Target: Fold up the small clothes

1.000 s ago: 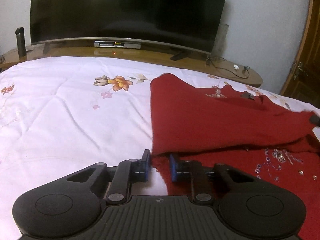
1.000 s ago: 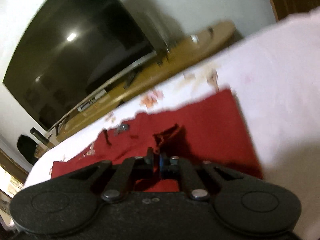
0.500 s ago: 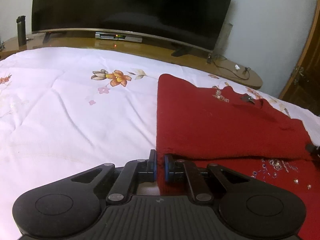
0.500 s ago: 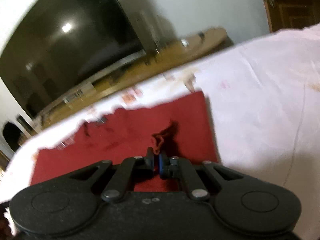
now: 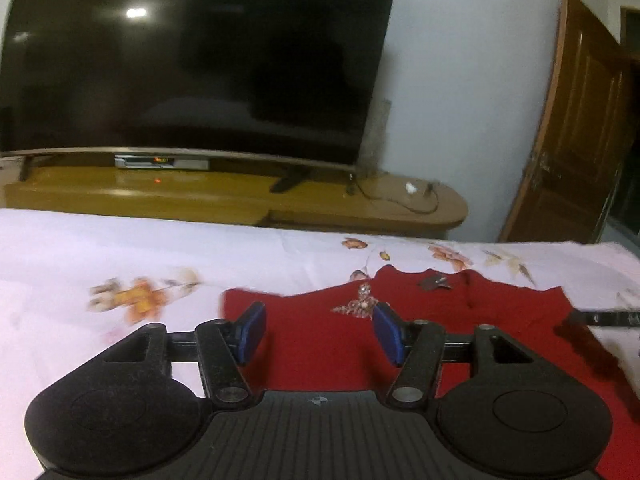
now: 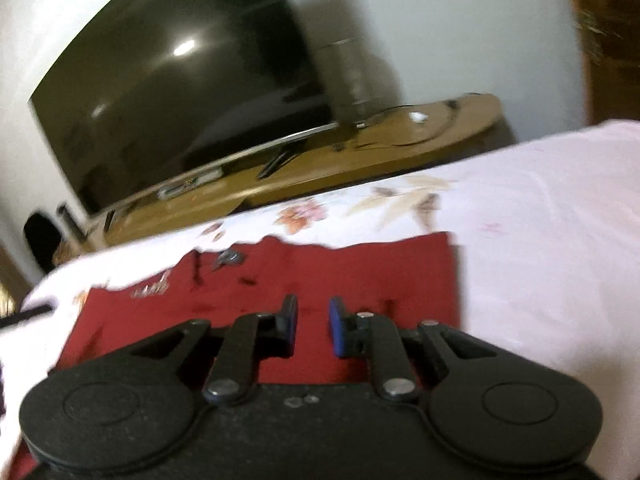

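A small red garment (image 5: pixel 320 344) with sparkly trim lies folded flat on the white floral bedsheet (image 5: pixel 80 248). My left gripper (image 5: pixel 318 330) hovers above its left part, jaws opening, blue pads well apart with nothing pinched between them. In the right wrist view the same red garment (image 6: pixel 340 276) lies under my right gripper (image 6: pixel 313 326), whose jaws are opening too; a narrow gap shows between the pads and no cloth is in it. The tip of the right gripper (image 5: pixel 608 317) pokes in at the right edge of the left wrist view.
A large dark television (image 5: pixel 192 60) stands on a long wooden cabinet (image 5: pixel 240 196) beyond the bed's far edge. A brown door (image 5: pixel 576 132) is at the right. Cables lie on the cabinet's right end. White sheet stretches to both sides of the garment.
Both grippers let go of the red cloth and their jaws spread. The left one rose and shifted over the garment. The fold now lies flat on the sheet.
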### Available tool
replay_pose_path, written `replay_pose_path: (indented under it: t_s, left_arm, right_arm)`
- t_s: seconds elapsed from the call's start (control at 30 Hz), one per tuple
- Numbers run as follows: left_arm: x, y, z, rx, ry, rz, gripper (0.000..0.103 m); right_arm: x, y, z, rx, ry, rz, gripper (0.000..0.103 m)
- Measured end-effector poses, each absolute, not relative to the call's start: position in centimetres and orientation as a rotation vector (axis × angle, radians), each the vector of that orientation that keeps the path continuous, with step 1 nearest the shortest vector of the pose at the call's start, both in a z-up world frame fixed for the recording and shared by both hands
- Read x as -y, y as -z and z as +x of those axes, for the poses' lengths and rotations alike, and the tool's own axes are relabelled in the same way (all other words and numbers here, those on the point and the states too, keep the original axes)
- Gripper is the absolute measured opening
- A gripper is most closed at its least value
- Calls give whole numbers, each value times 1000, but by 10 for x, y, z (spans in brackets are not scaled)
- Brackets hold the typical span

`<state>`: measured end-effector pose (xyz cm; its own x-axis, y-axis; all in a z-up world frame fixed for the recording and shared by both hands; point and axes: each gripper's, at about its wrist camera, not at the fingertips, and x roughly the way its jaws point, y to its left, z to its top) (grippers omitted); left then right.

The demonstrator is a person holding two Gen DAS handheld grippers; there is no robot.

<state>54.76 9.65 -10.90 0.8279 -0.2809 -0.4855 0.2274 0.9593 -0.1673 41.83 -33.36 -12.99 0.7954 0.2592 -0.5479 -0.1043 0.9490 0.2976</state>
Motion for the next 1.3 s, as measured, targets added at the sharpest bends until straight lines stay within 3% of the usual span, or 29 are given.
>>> replay_pose_path:
  t_s: [0.07, 0.13, 0.37, 0.4, 0.43, 0.47, 0.6, 0.67, 0.8, 0.9, 0.93, 1.07, 1.3]
  left_arm:
    - [-90, 127, 575, -597, 259, -94, 59]
    - [-91, 150, 593, -675, 227, -76, 59]
    - [-103, 141, 575, -624, 204, -124, 59]
    - [-103, 137, 570, -604, 208, -101, 59]
    - [-101, 136, 561, -585, 225, -83, 59]
    - [-100, 140, 561, -611, 226, -61, 59]
    - [-101, 141, 564, -656, 181, -40, 60]
    - [-99, 126, 546, -595, 170, -59, 60]
    - [-80, 126, 521, -569, 223, 13, 61]
    - [-70, 145, 522, -643, 180, 89, 74]
    - [-74, 144, 524, -662, 170, 61, 74]
    - [-80, 130, 501, -655, 79, 36, 74]
    - [-119, 132, 391, -711, 56, -104, 74]
  right_arm:
    - [317, 140, 427, -653, -204, 188, 19]
    - [311, 151, 431, -688, -166, 90, 10]
    - [340, 153, 426, -675, -126, 104, 4]
    - [340, 149, 423, -669, -121, 108, 11]
    - [340, 143, 416, -645, -117, 102, 26]
    - [338, 139, 409, -608, -118, 89, 29]
    - [337, 158, 412, -680, -89, 10, 26]
    - [344, 151, 411, -686, -84, 52, 26]
    - [344, 131, 386, -593, -147, 75, 27]
    - [332, 152, 392, -696, -148, -34, 27]
    - [333, 158, 391, -687, -151, -52, 27]
    - [353, 145, 382, -689, -140, 77, 26]
    - [409, 139, 300, -686, -181, 289, 37]
